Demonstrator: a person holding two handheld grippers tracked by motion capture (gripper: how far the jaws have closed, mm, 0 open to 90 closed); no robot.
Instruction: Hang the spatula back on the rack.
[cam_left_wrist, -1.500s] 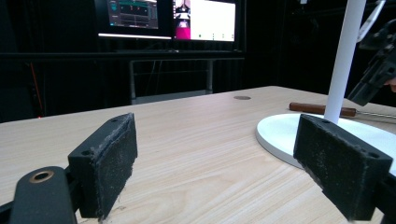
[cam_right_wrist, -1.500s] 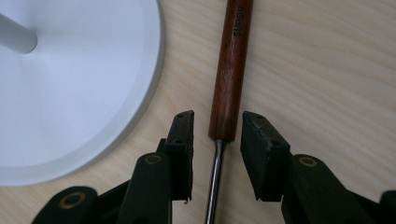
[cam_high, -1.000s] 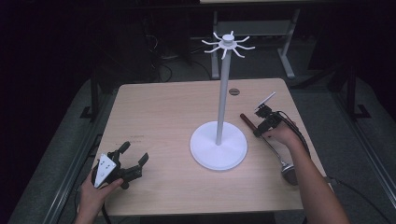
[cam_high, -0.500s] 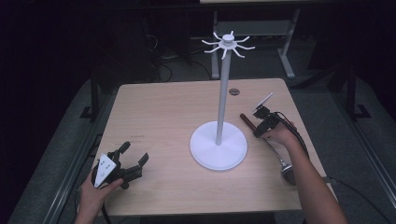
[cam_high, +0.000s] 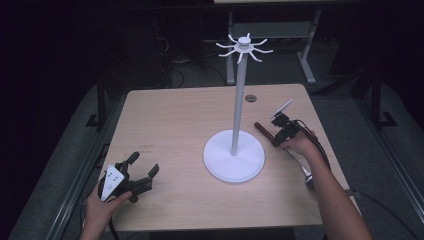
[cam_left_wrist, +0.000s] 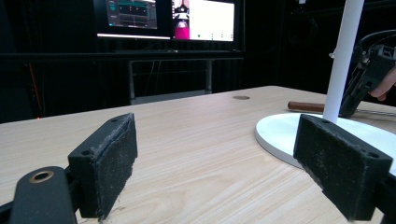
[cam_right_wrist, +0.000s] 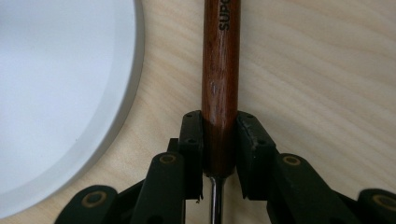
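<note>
A wooden table (cam_high: 185, 120) holds a white stand (cam_high: 234, 159) with a tall pole and hooked arms on top. Left of the stand, near the front edge, the left gripper (cam_high: 142, 176) rests low, its 2 jaws wide apart with nothing between them. Right of the stand, touching the table, lies a utensil (cam_right_wrist: 220, 70) with a dark wooden handle and metal shaft. The right gripper (cam_high: 276, 139) has just been closing and its 2 pads now clamp the handle near the shaft end. The utensil looks stiff, fairly light and smooth, so a grip on the wood suits it. Its working end is hidden behind the person's forearm.
</note>
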